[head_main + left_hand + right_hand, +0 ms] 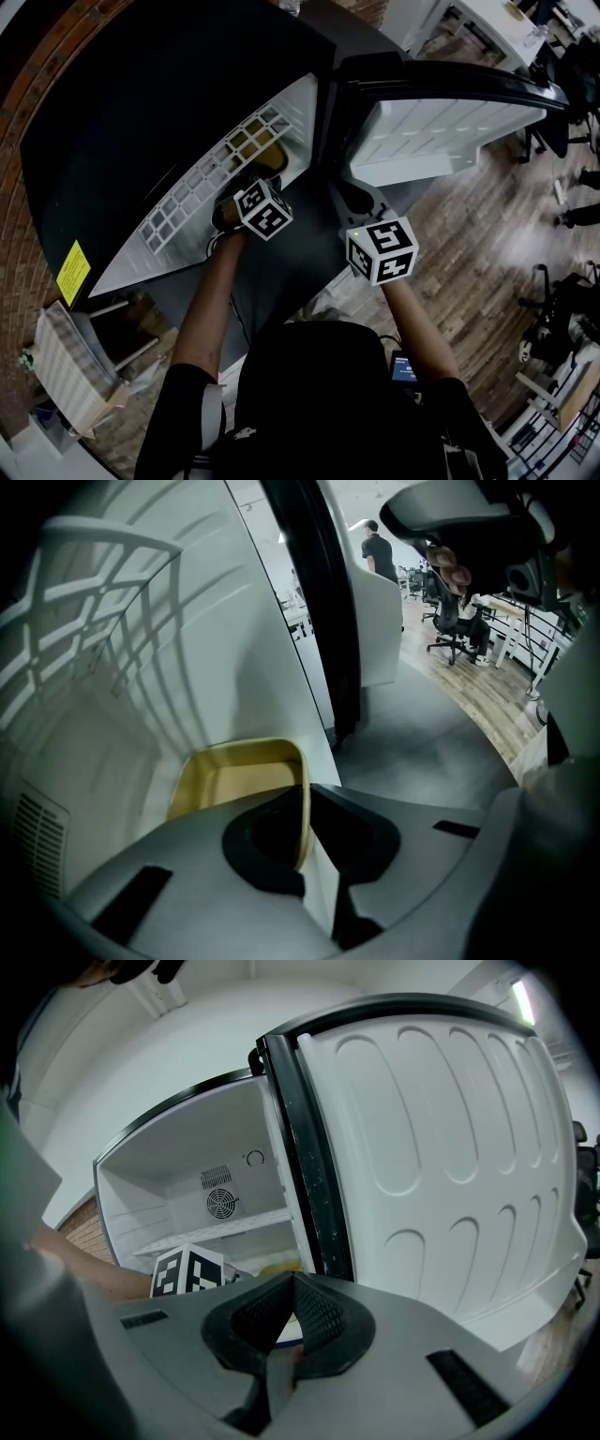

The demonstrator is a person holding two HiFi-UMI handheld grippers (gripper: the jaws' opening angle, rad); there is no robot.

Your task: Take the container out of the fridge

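Observation:
Inside the open fridge (187,112) sits a shallow yellow container (255,150), under the white wire shelf (202,187). My left gripper (255,176) reaches in to it. In the left gripper view the container (234,780) has its right wall pinched between the jaws, so the left gripper (307,841) is shut on it. My right gripper (342,195) hangs outside, just in front of the door hinge. In its own view the right gripper (292,1283) is shut with nothing held. A sliver of the container (279,1267) and the left gripper's marker cube (186,1272) show behind it.
The white fridge door (441,131) stands swung open to the right. A brick wall (19,234) and a stack of boxes (66,366) lie to the left. Office chairs (572,309) and desks stand on the wooden floor (487,253); a person (378,550) stands far off.

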